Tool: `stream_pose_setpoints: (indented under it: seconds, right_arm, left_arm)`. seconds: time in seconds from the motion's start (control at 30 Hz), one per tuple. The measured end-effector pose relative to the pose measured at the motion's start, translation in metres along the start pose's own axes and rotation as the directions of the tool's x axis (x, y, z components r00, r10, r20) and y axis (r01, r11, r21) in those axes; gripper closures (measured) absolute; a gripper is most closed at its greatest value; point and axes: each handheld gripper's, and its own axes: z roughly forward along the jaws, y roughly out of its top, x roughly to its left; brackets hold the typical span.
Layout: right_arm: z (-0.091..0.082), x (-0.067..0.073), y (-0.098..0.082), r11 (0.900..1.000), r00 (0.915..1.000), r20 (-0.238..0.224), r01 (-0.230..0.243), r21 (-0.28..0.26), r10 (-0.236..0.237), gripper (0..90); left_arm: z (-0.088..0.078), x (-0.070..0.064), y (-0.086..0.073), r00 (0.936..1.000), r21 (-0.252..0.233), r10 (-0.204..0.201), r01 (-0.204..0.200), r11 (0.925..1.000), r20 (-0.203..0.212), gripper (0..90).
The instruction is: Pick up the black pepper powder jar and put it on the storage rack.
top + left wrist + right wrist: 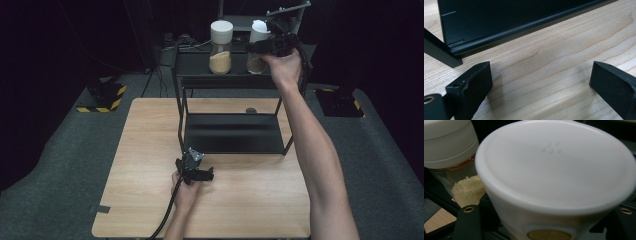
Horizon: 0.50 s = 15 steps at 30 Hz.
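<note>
Two jars (221, 47) (white-lidded) hold tan grains; right gripper (270, 46) clamps one.

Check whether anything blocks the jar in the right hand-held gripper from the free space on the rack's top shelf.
Nothing visible does. The right hand-held gripper grips the white-lidded jar at the top shelf's right end; the second jar stands apart to its left.

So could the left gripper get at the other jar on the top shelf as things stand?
Probably yes: the left gripper is open and empty, and the jar stands clear of the right gripper, though reaching it means going over the rack.
</note>
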Motion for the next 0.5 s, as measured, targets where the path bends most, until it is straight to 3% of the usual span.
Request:
stream_pose_setpoints:
  seconds: [0.5]
  right_arm:
    - [0.013,0.003,0.003,1.0,0.9998,0.017,0.011,0.012,-0.011,30.0]
  left_arm:
    - [0.0,0.0,0.0,1.0,0.0,0.001,-0.001,1.0,-0.001,4.6]
